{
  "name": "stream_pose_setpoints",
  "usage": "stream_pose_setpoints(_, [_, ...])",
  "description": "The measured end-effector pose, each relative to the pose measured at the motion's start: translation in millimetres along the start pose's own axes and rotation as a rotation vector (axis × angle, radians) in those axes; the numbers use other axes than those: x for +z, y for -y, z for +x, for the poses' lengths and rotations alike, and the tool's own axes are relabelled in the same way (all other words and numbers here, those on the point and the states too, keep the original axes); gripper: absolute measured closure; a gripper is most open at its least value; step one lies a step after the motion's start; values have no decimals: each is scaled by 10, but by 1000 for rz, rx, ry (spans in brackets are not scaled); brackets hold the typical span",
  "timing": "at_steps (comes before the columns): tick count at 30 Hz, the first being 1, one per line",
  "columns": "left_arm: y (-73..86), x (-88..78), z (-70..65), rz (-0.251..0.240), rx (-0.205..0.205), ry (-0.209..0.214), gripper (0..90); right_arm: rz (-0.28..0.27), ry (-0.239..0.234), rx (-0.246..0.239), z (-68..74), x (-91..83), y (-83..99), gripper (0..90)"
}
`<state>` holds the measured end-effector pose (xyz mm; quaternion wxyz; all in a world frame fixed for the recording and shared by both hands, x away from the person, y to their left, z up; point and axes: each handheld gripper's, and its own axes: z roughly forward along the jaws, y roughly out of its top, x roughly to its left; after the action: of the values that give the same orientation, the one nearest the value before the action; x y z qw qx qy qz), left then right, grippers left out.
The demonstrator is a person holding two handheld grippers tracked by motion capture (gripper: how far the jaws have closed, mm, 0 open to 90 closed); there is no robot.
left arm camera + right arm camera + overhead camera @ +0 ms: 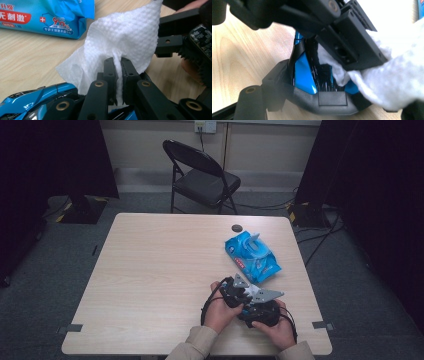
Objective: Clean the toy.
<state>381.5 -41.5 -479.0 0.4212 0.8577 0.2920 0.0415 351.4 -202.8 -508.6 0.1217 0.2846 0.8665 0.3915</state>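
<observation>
White dimpled wipe (125,37), crumpled, pinched upright

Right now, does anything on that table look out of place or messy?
Not much. The blue pack of wipes lies crooked on the table, its flap standing open. A small dark disc sits alone near the far edge. The left gripper pinches a crumpled white wipe.

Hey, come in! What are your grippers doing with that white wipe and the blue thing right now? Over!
Left hand-held gripper shut on white wipe. Right hand-held gripper holding shiny blue object. Wipe pack lies apart. Nothing in the way.
</observation>
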Motion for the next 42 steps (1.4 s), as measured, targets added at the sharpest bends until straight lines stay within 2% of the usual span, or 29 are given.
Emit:
stream_pose_setpoints(8, [10, -23, 33, -8, -9, 2, 847, 0, 0, 0, 0, 0, 0, 247])
stream_pose_setpoints(11, [9, -45, 47, -11, -3, -16, 848, 0, 0, 0, 0, 0, 0, 247])
stream_pose_setpoints(15, [29, -54, 72, -24, -11, -15, 847, 0, 1, -1, 0, 0, 0, 247])
stream_pose_setpoints(16, [25, -59, 77, -24, -7, -31, 847, 0, 1, 0, 0, 0, 0, 247])
stream_pose_setpoints(23, [32, -73, 164, -46, -30, -51, 846, 0, 1, 0, 0, 0, 0, 247])
stream_pose_setpoints(26, [37, -81, 203, -45, -27, -62, 845, 1, 1, 0, 1, 0, 0, 247])
stream_pose_setpoints(29, [41, -76, 228, -50, -36, -61, 843, 1, 1, 0, 1, 0, 0, 247])
stream_pose_setpoints(32, [45, -85, 267, -49, -33, -85, 842, 1, 1, 0, 1, 0, 0, 246])
stream_pose_setpoints(34, [59, -88, 309, -60, -53, -91, 842, 1, 1, 0, 1, 0, 0, 247])
stream_pose_setpoints(35, [65, -99, 336, -57, -46, -103, 842, 1, 1, 1, 1, -1, 0, 246])
stream_pose_setpoints(37, [83, -106, 381, -65, -64, -98, 842, 1, 1, 0, 1, 0, 0, 246])
stream_pose_setpoints(42, [97, -109, 420, -74, -64, -104, 841, 1, 1, 1, 0, 0, -1, 246])
